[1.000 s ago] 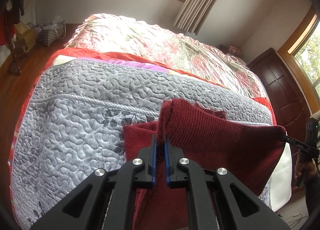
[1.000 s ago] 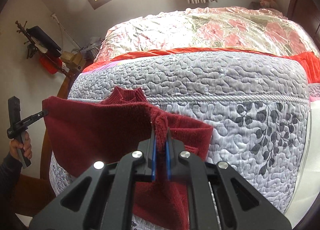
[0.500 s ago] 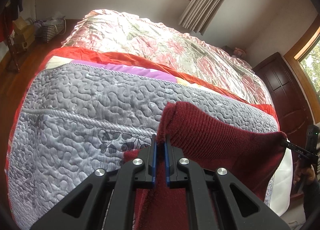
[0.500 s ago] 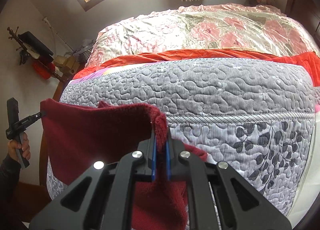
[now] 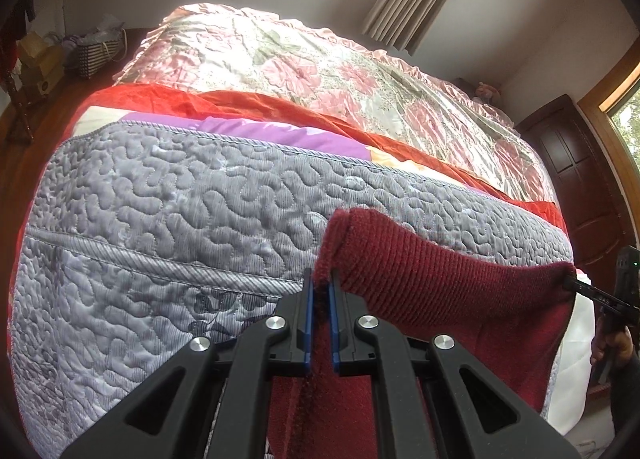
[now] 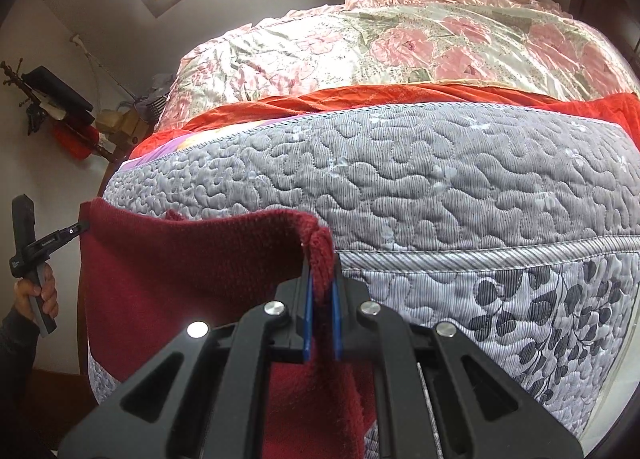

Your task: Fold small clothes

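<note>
1. step in hand, as i read it: the dark red knit garment (image 5: 452,291) is held up in the air by its top edge, stretched between my two grippers, over the near edge of the grey quilted cover (image 5: 192,227). looks like the carry before laying it down, no fold made here.
2. left gripper (image 5: 320,291): blue pads pressed together on a bunched corner of the knit, cloth pokes up above the tips.
3. right gripper (image 6: 320,287): same, pinching the other corner; the fuzzy edge curls over the tips.
4. where the garment is: the held edge is off the bed, the body hangs down below the grippers. i cannot tell if the lower hem touches the cover, the gripper bodies hide it.
5. next move, my guess: lower both corners together onto the flat grey cover, keep the edge taut so it lands without a crease, then let go and re-grip for the fold.
6. left wrist view only: the ribbed outer face of the knit, the dark wooden door (image 5: 580,187), and the right gripper's tip biting the far corner.
7. right wrist view only: the flatter face of the knit, the leaf print on the cover's side panel (image 6: 560,323), and the person's hand (image 6: 36,291) around the left gripper's handle.
8. risk: slack knit, a corner could slip if i pull it wider.
</note>
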Tool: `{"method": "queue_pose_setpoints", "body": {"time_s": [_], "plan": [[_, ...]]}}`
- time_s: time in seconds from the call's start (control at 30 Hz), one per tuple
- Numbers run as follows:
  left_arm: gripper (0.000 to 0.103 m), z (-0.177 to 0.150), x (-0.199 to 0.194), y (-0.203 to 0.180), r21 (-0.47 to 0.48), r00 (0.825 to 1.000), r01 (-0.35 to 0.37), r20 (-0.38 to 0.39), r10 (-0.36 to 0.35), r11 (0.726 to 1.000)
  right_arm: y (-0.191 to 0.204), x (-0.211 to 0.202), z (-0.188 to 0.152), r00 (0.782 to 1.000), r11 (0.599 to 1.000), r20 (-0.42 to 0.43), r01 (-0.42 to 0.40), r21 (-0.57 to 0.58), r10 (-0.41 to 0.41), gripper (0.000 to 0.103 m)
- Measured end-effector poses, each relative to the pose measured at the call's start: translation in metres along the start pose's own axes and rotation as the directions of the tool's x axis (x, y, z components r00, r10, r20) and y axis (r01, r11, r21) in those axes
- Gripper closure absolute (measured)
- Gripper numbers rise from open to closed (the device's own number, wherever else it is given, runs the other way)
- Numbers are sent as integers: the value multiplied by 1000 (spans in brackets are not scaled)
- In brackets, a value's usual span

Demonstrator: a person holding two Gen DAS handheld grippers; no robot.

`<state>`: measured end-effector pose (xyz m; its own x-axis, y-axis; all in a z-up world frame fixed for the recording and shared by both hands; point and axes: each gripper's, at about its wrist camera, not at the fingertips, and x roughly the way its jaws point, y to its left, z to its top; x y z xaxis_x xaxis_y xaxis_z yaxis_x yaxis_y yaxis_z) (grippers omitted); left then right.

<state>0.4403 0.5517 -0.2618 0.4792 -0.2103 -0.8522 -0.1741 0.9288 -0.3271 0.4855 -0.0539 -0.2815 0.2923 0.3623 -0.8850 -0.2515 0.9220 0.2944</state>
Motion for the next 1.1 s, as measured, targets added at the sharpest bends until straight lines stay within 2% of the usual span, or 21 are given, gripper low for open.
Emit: {"method": "queue_pose_setpoints", "body": {"time_s": [0.2,0.43,0.5,0.53,0.57,0.6,0.63,0.7,0.73,0.87,0.93,0.97,1.03,1.1], "plan": [[97,4,18,6,4,1000,-10,-16,10,1000,-9,18,5,1000,1000,-14,7,7,-7,97],[97,1,69,23,-11,995,-48,-91,47,999,-24,52,2,999,999,-44,27,35,-26,96],[94,-6,86,29,-19,988,-71,-140,68,997,-28,60,-2,998,998,-50,38,43,-36,85],[90,-8,89,30,-16,985,-89,-147,85,996,-30,61,-3,999,998,-42,26,53,-24,82],[85,-10,88,29,-13,985,-101,-140,98,995,-32,59,-4,999,998,-35,16,65,-14,77],[82,-11,83,28,-12,985,-118,-128,116,993,-33,53,-6,1000,997,-24,15,77,-13,67],[74,-13,75,25,-3,982,-154,-108,153,988,-34,44,-9,1000,996,-3,24,87,-23,64],[75,-18,49,15,37,972,-230,-38,231,973,-35,19,-14,998,994,57,31,103,-37,64],[75,-23,34,7,58,970,-243,-5,243,968,-32,7,-20,997,994,79,3,107,-12,64],[75,-52,-6,-34,138,994,-112,23,110,984,-9,-9,-50,993,991,49,-110,78,106,64],[75,-72,-6,-52,162,999,-44,-14,47,986,-1,5,-66,989,986,-7,-146,85,147,65],[73,-82,0,-58,166,998,-20,-47,29,986,-2,15,-74,990,987,-36,-134,90,138,66],[74,-105,19,-61,197,992,-42,-109,65,980,-11,31,-88,991,988,-76,-105,111,114,67],[76,-123,37,-50,216,979,-102,-154,137,971,-24,38,-96,995,992,-78,-61,112,70,85]]}}
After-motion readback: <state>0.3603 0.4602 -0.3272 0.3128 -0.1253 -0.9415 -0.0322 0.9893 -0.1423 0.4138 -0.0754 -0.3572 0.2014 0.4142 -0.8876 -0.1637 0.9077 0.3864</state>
